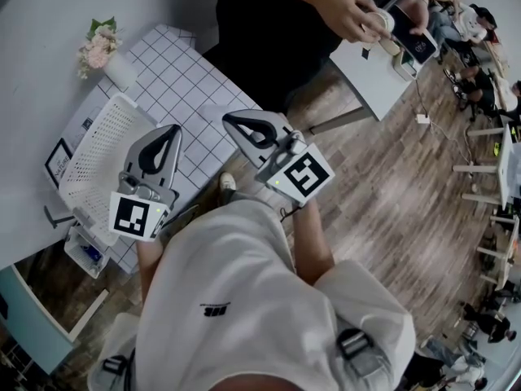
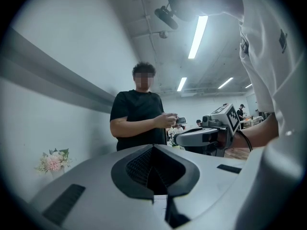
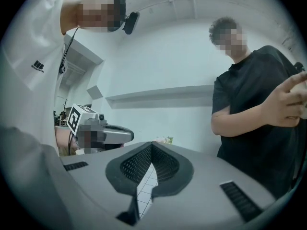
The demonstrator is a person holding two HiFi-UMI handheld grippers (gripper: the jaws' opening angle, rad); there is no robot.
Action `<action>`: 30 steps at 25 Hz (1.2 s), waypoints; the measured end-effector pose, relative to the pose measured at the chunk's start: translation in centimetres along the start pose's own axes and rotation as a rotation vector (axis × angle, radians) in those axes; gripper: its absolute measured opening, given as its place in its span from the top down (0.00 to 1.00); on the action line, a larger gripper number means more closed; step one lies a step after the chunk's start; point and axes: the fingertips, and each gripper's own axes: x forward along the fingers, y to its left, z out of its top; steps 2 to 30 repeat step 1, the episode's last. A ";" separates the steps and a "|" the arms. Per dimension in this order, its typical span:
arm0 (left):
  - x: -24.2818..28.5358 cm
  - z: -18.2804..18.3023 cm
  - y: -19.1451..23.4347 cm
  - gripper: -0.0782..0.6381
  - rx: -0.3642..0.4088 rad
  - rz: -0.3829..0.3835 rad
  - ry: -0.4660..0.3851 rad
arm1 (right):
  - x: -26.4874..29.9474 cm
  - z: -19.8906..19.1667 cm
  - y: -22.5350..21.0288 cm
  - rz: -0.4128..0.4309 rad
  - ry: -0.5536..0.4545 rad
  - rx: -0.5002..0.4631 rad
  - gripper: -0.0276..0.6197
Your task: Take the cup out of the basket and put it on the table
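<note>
The white mesh basket [image 1: 91,149] stands at the left of the table, on the white checked cloth [image 1: 189,78]. I see no cup inside it from the head view. My left gripper [image 1: 172,128] is held level just right of the basket, its jaws closed together and empty [image 2: 153,147]. My right gripper [image 1: 227,119] is beside it over the cloth's near edge, also shut with nothing between the jaws [image 3: 152,143]. Each gripper shows in the other's view: the right gripper [image 2: 204,136] and the left gripper [image 3: 106,134].
A person in a black shirt [image 1: 269,31] stands at the far side of the table, holding a phone [image 1: 413,43] and a small white object [image 1: 380,21]. A vase of pink flowers [image 1: 102,49] stands at the back of the table. A second white table [image 1: 370,76] is at the right.
</note>
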 end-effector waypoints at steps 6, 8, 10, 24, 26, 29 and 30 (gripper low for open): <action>-0.1 0.0 0.0 0.88 -0.002 0.001 0.001 | 0.0 0.0 0.2 0.002 0.001 -0.004 0.94; -0.1 0.0 0.0 0.88 -0.002 0.001 0.001 | 0.0 0.0 0.2 0.002 0.001 -0.004 0.94; -0.1 0.0 0.0 0.88 -0.002 0.001 0.001 | 0.0 0.0 0.2 0.002 0.001 -0.004 0.94; -0.1 0.0 0.0 0.88 -0.002 0.001 0.001 | 0.0 0.0 0.2 0.002 0.001 -0.004 0.94; -0.1 0.0 0.0 0.88 -0.002 0.001 0.001 | 0.0 0.0 0.2 0.002 0.001 -0.004 0.94; -0.1 0.0 0.0 0.88 -0.002 0.001 0.001 | 0.0 0.0 0.2 0.002 0.001 -0.004 0.94; -0.1 0.0 0.0 0.88 -0.002 0.001 0.001 | 0.0 0.0 0.2 0.002 0.001 -0.004 0.94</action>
